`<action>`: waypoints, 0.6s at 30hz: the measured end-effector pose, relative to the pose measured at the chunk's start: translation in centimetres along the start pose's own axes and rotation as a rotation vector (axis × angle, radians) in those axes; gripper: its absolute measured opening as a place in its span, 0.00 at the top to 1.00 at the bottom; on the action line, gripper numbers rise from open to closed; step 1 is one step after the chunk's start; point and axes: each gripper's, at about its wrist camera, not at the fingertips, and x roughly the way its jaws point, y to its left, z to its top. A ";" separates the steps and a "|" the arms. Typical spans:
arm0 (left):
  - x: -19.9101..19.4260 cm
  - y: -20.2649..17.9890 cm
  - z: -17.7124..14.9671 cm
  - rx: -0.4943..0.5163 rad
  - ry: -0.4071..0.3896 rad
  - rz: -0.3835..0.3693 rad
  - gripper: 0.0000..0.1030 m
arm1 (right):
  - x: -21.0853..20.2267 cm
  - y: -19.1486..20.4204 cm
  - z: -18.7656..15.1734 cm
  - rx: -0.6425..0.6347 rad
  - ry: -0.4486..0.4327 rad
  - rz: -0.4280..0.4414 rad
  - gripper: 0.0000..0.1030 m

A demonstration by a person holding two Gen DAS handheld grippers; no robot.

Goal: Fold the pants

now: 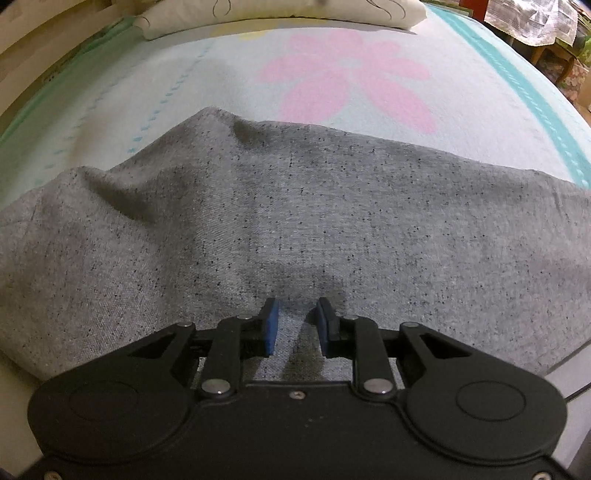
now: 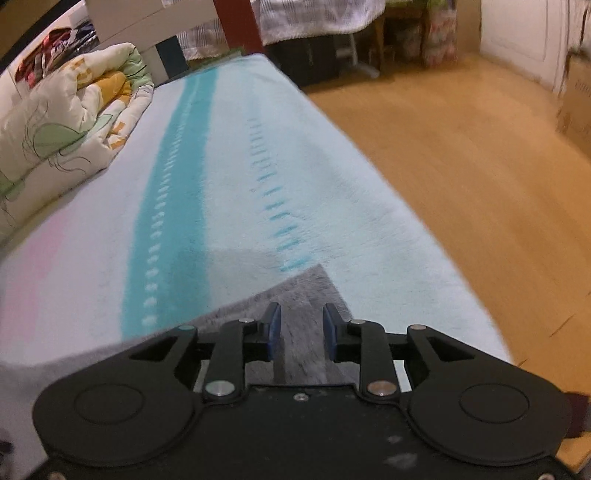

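Now, in the left wrist view your left gripper (image 1: 296, 325) hangs over the pants (image 1: 295, 221), its blue pads (image 1: 271, 326) apart with bare grey cloth showing between them, so it grips nothing. The pants lie spread on the bed (image 1: 184, 92), covering the near half of the picture; their long axis runs side to side across the view, far edge towards the pink flower (image 1: 347, 77) and the pillow (image 1: 280, 14) beyond. Before you close, smooth the humps at the left, or the next fold will trap them.

In the right wrist view your right gripper (image 2: 301, 332) is also parted and empty, poised over one grey corner of the pants (image 2: 306, 291) that points away from you, near the bed's (image 2: 369, 206) floor-side edge. The picture is blurred, so I cannot say whether this corner is a hem or the waist. Take it close to the tip, both layers together, and match your left hand's height so the fold line stays square to the long axis. A quilt (image 2: 66, 122) sits well clear
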 end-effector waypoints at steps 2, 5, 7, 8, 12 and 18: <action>-0.8 -0.4 0.2 0.006 -0.012 -0.028 0.70 | 1.1 -0.3 0.5 0.007 0.014 0.002 0.73; -1.9 -1.4 0.9 0.022 -0.053 -0.065 0.70 | 2.1 -0.5 0.8 -0.007 0.020 0.011 0.73; -2.2 -2.4 1.5 0.041 -0.076 -0.084 0.70 | 2.4 -0.7 0.8 -0.009 0.027 0.048 0.72; -2.5 -3.1 2.0 0.052 -0.085 -0.103 0.70 | 2.6 -0.9 0.9 -0.011 0.028 0.057 0.72; -2.2 -5.3 3.7 0.070 -0.091 -0.164 0.70 | 2.6 -1.2 1.0 -0.011 0.022 0.118 0.84; -1.9 -8.1 5.1 0.090 -0.123 -0.210 0.70 | 0.7 0.1 0.4 -0.091 -0.065 0.097 0.98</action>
